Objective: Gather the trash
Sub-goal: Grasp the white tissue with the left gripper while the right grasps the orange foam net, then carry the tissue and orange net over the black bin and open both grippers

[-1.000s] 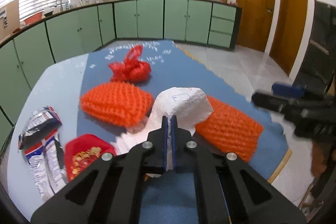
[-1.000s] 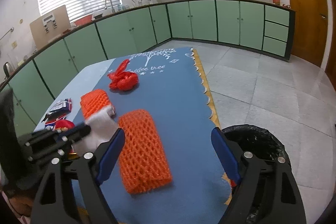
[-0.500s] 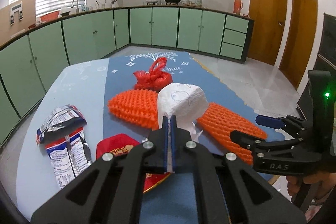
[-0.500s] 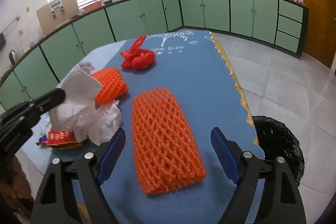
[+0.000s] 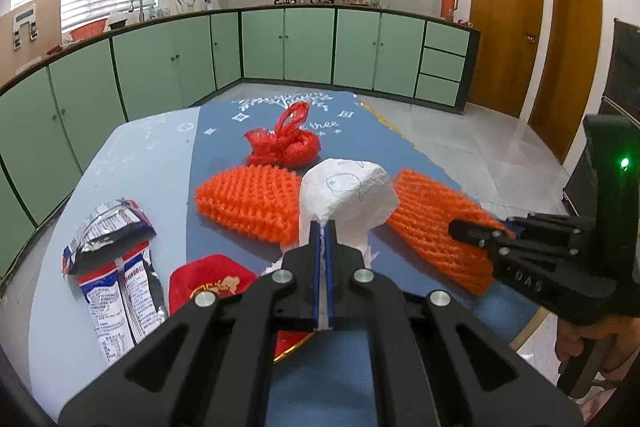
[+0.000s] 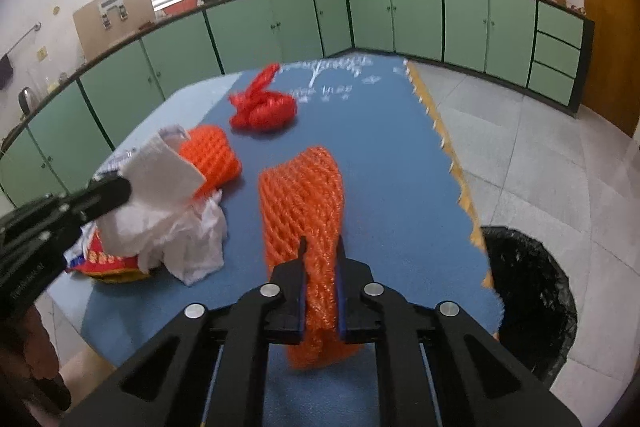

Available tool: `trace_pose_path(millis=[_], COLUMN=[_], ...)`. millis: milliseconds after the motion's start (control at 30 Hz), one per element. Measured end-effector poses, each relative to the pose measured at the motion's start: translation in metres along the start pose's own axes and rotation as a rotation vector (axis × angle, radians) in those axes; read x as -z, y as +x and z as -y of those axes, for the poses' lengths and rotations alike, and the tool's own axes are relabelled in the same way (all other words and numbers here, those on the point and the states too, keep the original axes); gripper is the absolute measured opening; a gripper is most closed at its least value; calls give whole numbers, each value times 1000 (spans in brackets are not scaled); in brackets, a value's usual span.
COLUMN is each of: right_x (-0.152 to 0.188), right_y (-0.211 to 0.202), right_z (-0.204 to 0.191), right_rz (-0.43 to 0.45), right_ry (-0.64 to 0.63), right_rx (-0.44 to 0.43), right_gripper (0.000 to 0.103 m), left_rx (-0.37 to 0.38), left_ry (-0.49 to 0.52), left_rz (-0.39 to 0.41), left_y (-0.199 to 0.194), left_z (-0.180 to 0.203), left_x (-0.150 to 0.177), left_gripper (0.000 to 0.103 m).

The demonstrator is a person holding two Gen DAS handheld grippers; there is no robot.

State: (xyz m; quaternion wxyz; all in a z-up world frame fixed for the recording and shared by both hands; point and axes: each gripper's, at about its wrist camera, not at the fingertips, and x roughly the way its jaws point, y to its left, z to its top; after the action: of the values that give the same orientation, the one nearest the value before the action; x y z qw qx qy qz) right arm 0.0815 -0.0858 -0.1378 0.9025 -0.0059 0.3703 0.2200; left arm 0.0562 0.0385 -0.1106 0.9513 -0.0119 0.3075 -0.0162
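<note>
The right tool (image 6: 320,291) is clenched on the near end of the orange foam net (image 6: 304,203); light, springy, crushable. The left tool (image 5: 325,247) pinches the soft white paper (image 5: 348,195) by its lower fold, near the surface's near edge.

The white tissue (image 5: 347,195) is covering part of the orange foam net (image 5: 252,203) behind it, and the left gripper (image 5: 324,247) is hiding most of the red packet (image 5: 200,281). In the right wrist view, the bin (image 6: 532,291) is running behind the gripper body, and the red mesh bag (image 6: 262,107) is blurring.
</note>
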Motion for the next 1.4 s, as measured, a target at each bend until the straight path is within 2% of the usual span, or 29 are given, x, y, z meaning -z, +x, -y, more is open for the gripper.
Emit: trace_pose_path(millis=[300, 467, 600, 800, 1000, 1200, 1400], right_x=[-29, -40, -42, -35, -14, 11, 30], right_y=[-45, -74, -94, -110, -108, -97, -82], right_z=[16, 41, 63, 99, 138, 172, 191], right_rz=[115, 177, 213, 233, 196, 138, 86], right_ry=[23, 74, 109, 168, 241, 301, 339], right_rx=[40, 84, 130, 227, 303, 364, 402], right_gripper=[10, 10, 10, 10, 10, 10, 10], left_rx=[59, 130, 194, 259, 348, 395, 438], left_ry=[18, 17, -3, 27, 104, 174, 194], left_rz=[67, 110, 151, 159, 124, 55, -85], left_y=[-11, -14, -15, 0, 29, 66, 113], left_z=[16, 31, 43, 76, 132, 179, 206], left_x=[-26, -45, -62, -74, -74, -60, -41], left_gripper=[1, 1, 1, 1, 1, 1, 1])
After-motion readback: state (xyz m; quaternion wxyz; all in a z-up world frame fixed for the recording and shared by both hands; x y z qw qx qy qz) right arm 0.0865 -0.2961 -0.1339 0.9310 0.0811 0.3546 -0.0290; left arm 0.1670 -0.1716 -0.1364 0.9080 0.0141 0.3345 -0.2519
